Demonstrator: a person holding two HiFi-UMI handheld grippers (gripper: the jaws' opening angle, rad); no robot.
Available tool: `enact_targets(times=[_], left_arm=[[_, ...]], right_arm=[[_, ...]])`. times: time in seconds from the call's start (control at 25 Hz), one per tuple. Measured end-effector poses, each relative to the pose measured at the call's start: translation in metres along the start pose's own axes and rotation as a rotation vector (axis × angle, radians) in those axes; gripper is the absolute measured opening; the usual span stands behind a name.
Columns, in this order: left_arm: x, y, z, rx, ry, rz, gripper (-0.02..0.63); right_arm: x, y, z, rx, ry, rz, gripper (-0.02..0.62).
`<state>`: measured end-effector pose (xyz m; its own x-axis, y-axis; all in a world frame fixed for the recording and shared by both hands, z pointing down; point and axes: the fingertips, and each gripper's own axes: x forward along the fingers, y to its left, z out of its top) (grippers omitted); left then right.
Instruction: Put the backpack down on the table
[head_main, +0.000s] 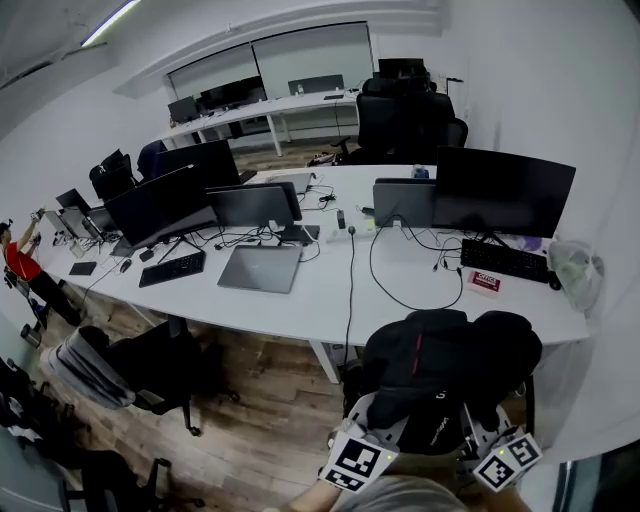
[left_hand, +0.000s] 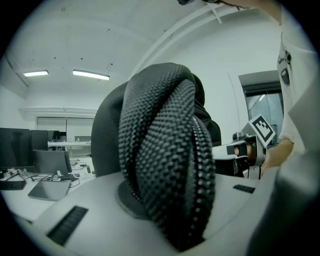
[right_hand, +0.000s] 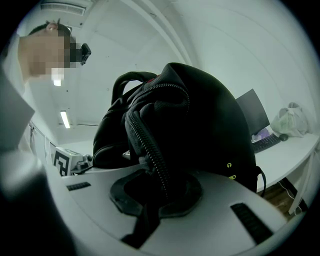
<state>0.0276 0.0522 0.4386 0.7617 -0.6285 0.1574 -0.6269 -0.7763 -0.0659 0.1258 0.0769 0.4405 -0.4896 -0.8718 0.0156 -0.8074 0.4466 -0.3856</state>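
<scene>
Head view: left tongs (head_main: 378, 420), right tongs (head_main: 482, 428) level, gripping backpack (head_main: 440, 365); table (head_main: 330, 292) ahead.

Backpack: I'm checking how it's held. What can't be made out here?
- Head view: the backpack hides both grip spots and its own underside; whether it touches the table is unclear.
- Left gripper view: a mesh strap fills the frame, blocking the rest of the backpack.
- Right gripper view: what part the right tongs hold is too dark to tell.
</scene>
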Motion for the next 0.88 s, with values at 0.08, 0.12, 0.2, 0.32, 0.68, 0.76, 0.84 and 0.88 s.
enact_targets(times=[0.08,0.12,0.2,0.32,0.68,0.76,0.84,0.88], left_arm=[[-0.001,0.014,-0.001,0.001,-0.002,-0.003,0.057],[-0.001,0.021,-0.003,0.001,-0.003,-0.004,0.057],[-0.002,0.034,-0.005,0.004,-0.005,-0.003,0.057],[-0.004,0.050,-0.006,0.009,-0.003,0.003,0.057],[0.009,0.082,-0.006,-0.001,0.014,0.020,0.057],[0.017,0.089,-0.006,-0.007,0.022,0.022,0.057],[0.026,0.097,-0.007,-0.013,0.027,0.029,0.057],[0.031,0.101,-0.006,-0.014,0.029,0.032,0.057]], right_arm=[[0.014,0.003,-0.001,0.001,-0.002,-0.008,0.026],[0.021,0.005,-0.002,0.001,-0.003,-0.010,0.026],[0.034,0.008,-0.004,-0.001,-0.005,-0.012,0.026],[0.049,0.012,-0.007,0.002,-0.001,-0.010,0.026],[0.085,0.004,-0.004,0.015,0.025,0.003,0.026],[0.094,-0.002,-0.002,0.018,0.031,0.006,0.026],[0.103,-0.010,0.000,0.021,0.037,0.009,0.026],[0.108,-0.015,0.002,0.022,0.039,0.011,0.026]])
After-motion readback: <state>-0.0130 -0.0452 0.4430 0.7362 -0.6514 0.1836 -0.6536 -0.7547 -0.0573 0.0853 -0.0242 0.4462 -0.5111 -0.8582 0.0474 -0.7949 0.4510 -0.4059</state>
